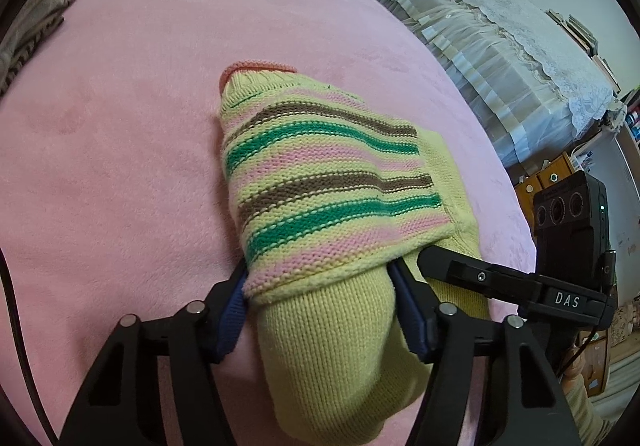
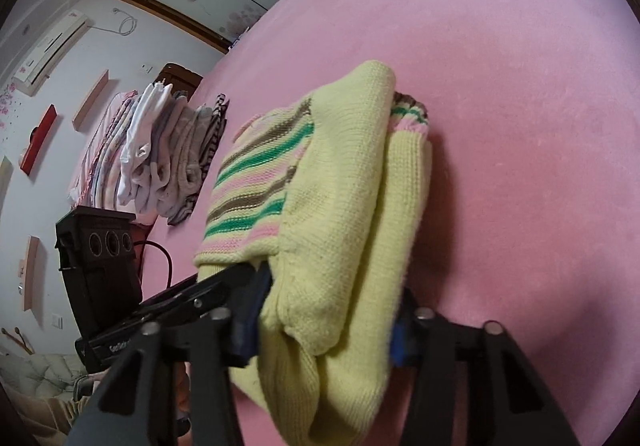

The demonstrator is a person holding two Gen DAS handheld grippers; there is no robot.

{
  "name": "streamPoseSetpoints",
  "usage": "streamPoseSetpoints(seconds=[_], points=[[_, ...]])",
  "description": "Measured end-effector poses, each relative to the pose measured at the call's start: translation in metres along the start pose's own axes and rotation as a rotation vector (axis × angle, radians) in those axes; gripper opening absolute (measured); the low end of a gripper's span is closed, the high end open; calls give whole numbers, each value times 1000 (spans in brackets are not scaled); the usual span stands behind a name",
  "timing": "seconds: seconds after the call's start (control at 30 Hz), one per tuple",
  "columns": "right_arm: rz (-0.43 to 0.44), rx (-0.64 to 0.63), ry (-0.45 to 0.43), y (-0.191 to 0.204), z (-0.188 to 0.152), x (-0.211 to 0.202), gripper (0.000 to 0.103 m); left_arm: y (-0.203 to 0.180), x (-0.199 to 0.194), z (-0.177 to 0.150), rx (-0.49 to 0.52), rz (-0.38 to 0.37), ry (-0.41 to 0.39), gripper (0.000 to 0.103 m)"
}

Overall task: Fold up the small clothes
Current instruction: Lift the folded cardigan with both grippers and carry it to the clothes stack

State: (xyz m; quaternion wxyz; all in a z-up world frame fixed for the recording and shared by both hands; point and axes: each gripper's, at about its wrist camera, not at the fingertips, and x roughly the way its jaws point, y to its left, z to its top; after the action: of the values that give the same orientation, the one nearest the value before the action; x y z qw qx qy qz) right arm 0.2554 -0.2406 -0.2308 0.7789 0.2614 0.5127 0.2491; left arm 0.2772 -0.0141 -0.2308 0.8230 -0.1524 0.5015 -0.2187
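The left gripper (image 1: 320,298) pinches the near yellow edge of the folded striped sweater (image 1: 332,185); just right, the right gripper (image 2: 326,320) clamps that same edge, the sweater stretching away over the pink blanket (image 1: 120,165)

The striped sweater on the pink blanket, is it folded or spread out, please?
Folded: the striped sweater lies in a compact bundle, its plain yellow layers doubled over the stripes.
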Motion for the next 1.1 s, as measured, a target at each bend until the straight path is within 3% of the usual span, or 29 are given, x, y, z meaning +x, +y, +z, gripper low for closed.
streamPoseSetpoints(seconds=[0.3,0.6,0.73,0.87,0.97,1.1], points=[[-15,-48,-59,60,-15,-43,37,-23,-82,1,41,21,-80,59],[64,-210,-87,213,24,-55,37,5,-241,55,38,94,-223,59],[127,-295,-96,299,62,-30,37,43,-319,106,41,159,-283,59],[163,-342,-101,370,105,7,37,91,-365,157,47,205,-314,59],[172,-350,-109,415,136,51,37,136,-385,196,50,232,-332,59],[144,-341,-123,452,166,114,37,195,-382,231,27,249,-323,60]])
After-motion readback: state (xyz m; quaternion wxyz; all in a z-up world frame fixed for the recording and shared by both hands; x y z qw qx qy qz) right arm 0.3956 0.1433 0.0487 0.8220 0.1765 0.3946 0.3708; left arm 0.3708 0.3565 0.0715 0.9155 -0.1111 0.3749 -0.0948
